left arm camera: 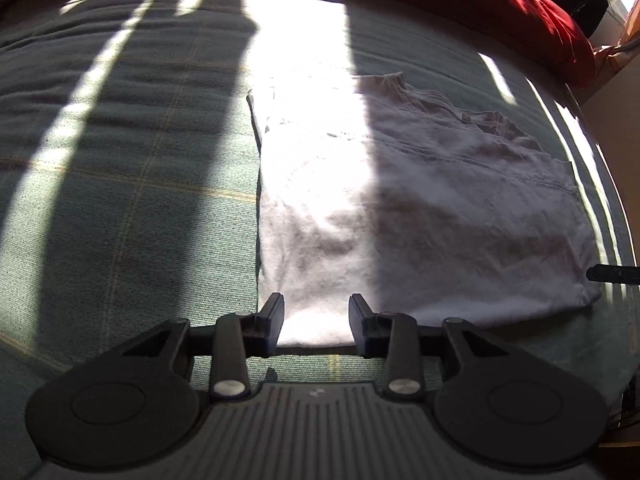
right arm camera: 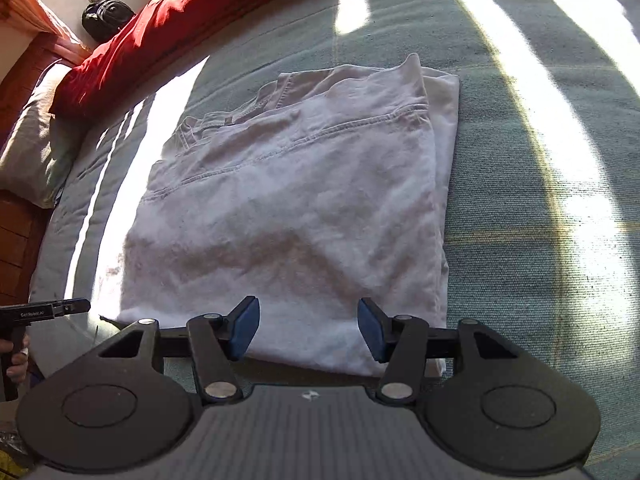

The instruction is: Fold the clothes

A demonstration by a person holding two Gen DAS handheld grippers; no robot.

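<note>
A bed is covered by a green plaid blanket (right arm camera: 540, 160), striped with sunlight; a red duvet (right arm camera: 168, 28) is bunched beside a pillow (right arm camera: 32, 152).

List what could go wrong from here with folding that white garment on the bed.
1. Both claws, left and right, stand open at the near hem of the white folded cotton garment; pinching only the top layer may undo the stacked fold.
2. Its layers sit offset along one side edge, so another fold may come out uneven.
3. The green checked blanket beneath might get pinched together with the hem.
</note>
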